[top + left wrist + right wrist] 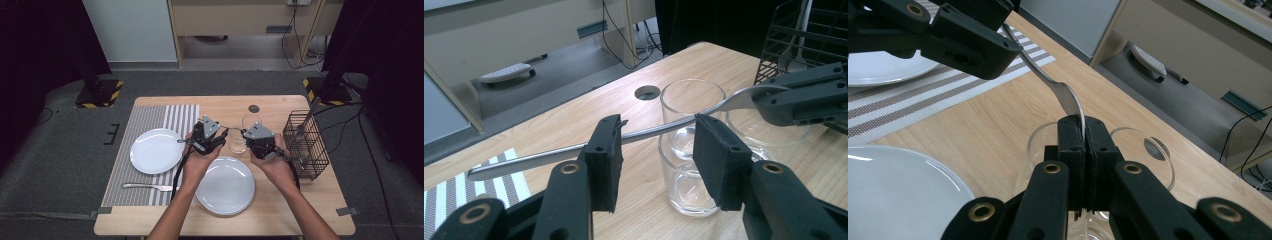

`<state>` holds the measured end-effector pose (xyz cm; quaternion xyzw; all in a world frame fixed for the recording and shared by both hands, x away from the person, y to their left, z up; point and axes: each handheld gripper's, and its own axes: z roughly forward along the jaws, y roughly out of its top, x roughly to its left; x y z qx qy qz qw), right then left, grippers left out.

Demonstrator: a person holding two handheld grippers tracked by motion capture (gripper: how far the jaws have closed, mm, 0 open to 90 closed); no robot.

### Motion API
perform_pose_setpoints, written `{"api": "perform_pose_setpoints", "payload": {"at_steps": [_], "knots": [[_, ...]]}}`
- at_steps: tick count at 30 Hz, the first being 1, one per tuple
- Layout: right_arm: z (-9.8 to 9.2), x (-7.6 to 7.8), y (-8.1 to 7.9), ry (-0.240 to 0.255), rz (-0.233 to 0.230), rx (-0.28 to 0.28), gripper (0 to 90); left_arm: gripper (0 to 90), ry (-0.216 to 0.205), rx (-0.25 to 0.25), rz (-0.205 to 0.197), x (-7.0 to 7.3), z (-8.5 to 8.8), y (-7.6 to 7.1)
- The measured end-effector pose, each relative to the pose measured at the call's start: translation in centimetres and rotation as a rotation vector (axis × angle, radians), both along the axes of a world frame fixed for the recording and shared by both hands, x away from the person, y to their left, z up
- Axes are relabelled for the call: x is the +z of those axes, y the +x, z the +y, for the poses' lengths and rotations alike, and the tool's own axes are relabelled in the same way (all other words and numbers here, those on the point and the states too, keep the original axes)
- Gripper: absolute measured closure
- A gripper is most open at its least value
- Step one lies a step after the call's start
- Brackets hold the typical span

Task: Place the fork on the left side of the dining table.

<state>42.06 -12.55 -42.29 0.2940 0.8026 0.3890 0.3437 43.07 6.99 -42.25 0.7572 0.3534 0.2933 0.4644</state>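
A metal fork point(524, 162) hangs level above the table between my two grippers. My right gripper point(1083, 131) is shut on the fork's head point(1068, 100), with the pads pressed flat together on it. Its dark jaws point(774, 97) hold that end in the left gripper view too. My left gripper point(656, 145) stands open, its pads well apart. The fork's handle crosses just beyond its fingertips, and I see no pad pressing on it. From above, both grippers point(220, 136) point(245, 134) face each other over two clear glasses point(238, 145) point(251, 121).
A white plate point(156, 150) lies on a striped placemat point(150, 117), with a piece of cutlery point(147, 187) near the mat's front edge. A second plate point(226, 186) sits at the front middle. At the right stands a black wire cutlery basket point(306, 145).
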Motion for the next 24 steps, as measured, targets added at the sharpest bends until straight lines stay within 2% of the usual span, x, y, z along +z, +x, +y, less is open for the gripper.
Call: {"api": "perform_pose_setpoints", "payload": {"at_steps": [6,12,17,24], "knots": [[-0.1,0.0,0.1,0.004,-0.002,0.01,88.0,51.7,0.001,-0.019,0.002,0.1,0.0,-0.2],[-0.1,-0.1,0.7,0.0,0.011,0.019,87.9,47.7,0.032,-0.05,-0.035,0.7,0.1,-0.5],[0.3,-0.3,0.8,-0.017,0.015,0.036,87.8,45.0,0.086,-0.093,-0.064,1.2,0.1,-0.3],[0.8,0.3,0.7,-0.02,0.018,0.063,87.8,43.6,0.143,-0.108,-0.07,1.2,0.7,0.5]]}}
